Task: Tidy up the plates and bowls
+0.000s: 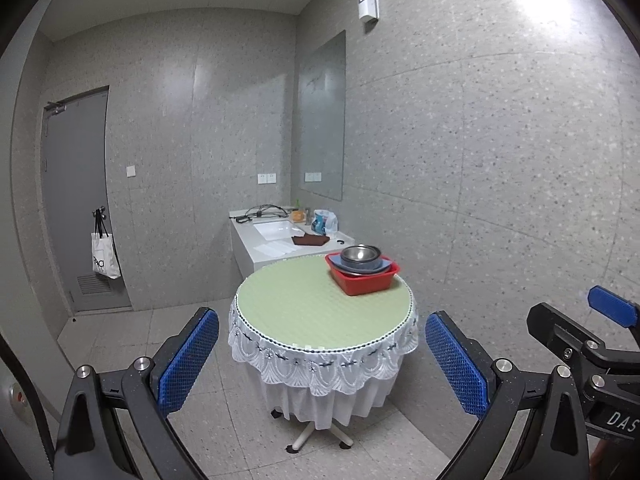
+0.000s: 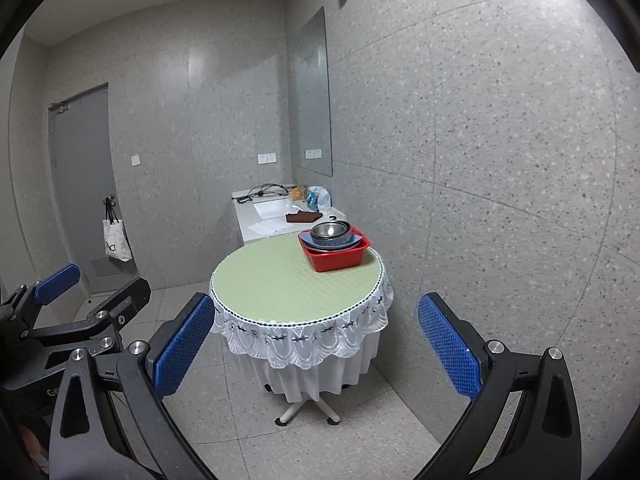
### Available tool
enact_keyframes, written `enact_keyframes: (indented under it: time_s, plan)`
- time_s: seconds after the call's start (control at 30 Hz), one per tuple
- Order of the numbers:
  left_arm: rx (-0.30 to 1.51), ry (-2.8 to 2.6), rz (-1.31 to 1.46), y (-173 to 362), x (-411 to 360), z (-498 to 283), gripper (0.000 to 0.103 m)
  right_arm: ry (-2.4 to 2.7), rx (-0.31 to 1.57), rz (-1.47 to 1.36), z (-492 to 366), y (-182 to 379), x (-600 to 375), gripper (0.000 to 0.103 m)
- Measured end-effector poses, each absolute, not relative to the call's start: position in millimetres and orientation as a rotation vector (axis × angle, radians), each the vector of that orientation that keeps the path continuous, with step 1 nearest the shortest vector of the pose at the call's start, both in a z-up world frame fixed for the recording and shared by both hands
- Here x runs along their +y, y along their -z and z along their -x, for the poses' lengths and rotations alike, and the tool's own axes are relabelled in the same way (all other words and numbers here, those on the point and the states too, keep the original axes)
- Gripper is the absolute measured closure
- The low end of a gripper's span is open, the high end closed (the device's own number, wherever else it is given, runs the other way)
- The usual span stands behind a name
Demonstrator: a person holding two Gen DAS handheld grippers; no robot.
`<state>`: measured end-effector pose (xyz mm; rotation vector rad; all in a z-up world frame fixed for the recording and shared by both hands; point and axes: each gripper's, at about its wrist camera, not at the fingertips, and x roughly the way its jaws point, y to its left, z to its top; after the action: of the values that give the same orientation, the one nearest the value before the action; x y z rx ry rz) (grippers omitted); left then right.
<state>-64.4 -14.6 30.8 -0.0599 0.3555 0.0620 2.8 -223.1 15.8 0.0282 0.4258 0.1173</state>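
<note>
Left wrist view: left gripper [image 1: 322, 356] and right gripper [image 2: 316, 344], both spread and empty, face the worktop [image 1: 304, 312], where stacked bowls [image 1: 360, 258] await sorting inside a red basin [image 1: 366, 284].

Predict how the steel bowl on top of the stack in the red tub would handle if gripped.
The steel bowl looks rigid and probably light. Its shiny, curved wall may slip between the pads. It sits loose on blue dishes, so lifting should free it easily.
</note>
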Motion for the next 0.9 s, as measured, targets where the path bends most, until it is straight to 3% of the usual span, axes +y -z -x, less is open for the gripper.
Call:
enact_keyframes:
  time_s: [0.9]
  plan:
    - [0.358,-0.042,0.041,-33,-49,44,0.001,-0.065,0.418,-0.052,2,-14,-235,0.000]
